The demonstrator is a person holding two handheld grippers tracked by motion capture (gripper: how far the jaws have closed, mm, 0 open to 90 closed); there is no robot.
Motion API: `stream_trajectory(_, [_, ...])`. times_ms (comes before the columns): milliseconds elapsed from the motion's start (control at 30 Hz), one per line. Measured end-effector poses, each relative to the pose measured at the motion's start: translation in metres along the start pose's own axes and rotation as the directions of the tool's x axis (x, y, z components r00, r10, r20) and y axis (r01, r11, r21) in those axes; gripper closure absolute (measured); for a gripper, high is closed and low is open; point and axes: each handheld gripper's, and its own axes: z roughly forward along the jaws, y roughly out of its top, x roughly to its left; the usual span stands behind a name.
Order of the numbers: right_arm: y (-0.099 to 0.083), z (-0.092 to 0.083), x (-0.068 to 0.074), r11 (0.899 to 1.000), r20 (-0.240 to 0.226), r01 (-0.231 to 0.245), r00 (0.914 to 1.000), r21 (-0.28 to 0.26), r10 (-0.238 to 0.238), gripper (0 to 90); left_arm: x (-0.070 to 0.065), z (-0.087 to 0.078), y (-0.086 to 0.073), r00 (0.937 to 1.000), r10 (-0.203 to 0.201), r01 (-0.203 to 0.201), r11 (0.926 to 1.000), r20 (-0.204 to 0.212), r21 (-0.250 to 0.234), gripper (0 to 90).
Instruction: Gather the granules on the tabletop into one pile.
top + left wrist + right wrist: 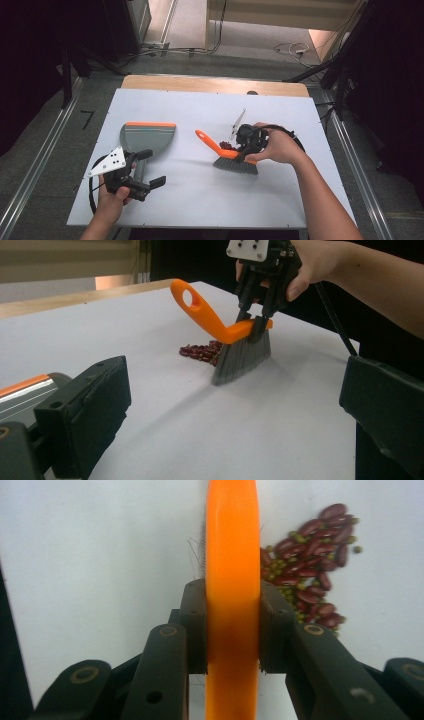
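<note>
White table [210,200], wooden far edge, grey floor [45,150], cables [290,49], dark surroundings

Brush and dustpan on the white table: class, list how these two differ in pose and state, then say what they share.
1. The brush stands on its bristles, its handle raised; the dustpan lies flat.
2. The brush is clamped in the right hand-held gripper; the dustpan's handle lies between the open jaws of the left hand-held gripper.
3. The brush is against the beans; the dustpan sits apart from them.
Both are grey with orange parts.

No legible text, label, brand or number anywhere
</note>
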Motion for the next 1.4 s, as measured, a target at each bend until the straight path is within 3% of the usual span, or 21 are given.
stream_trajectory(67, [0.001, -0.001, -0.002, 1.0, 0.007, -0.021, 0.9998, -0.003, 0.021, 68.5, 0.0, 0.0, 0.0, 1.0, -0.001, 0.001, 1.0, 0.0, -0.001, 1.0])
stream_trajectory(367, [0.004, 0.0, -0.014, 1.0, 0.003, -0.023, 0.9997, -0.009, 0.023, 68.5, 0.0, 0.0, -0.002, 0.9999, 0.011, -0.011, 0.9999, -0.009, -0.003, 1.0])
stream_trajectory(767, [0.009, -0.003, -0.023, 0.999, 0.032, -0.049, 0.9983, -0.001, 0.049, 68.5, 0.001, -0.003, -0.002, 0.9998, -0.003, 0.003, 0.9996, -0.018, -0.027, 0.8])
stream_trajectory(1067, [0.01, -0.004, -0.024, 0.998, 0.052, -0.062, 0.9966, -0.018, 0.063, 68.5, 0.002, -0.004, -0.002, 0.9996, -0.002, 0.001, 0.9996, -0.028, -0.028, 0.2])
stream_trajectory(1233, [0.009, -0.015, -0.02, 0.996, 0.039, -0.075, 0.9962, -0.053, 0.077, 68.6, 0.002, -0.004, -0.002, 0.9995, -0.002, 0.001, 0.9997, -0.03, -0.026, 0.2])
stream_trajectory(1300, [0.007, -0.023, -0.018, 0.992, 0.037, -0.107, 0.9933, -0.066, 0.109, 68.6, 0.002, -0.004, -0.002, 0.9995, -0.001, 0.0, 0.9997, -0.031, -0.026, 0.2])
stream_trajectory(1400, [0.002, -0.034, -0.016, 0.986, 0.077, -0.141, 0.986, -0.084, 0.148, 68.6, 0.002, -0.004, -0.002, 0.9994, -0.001, 0.0, 0.9995, -0.035, -0.032, 0.2])
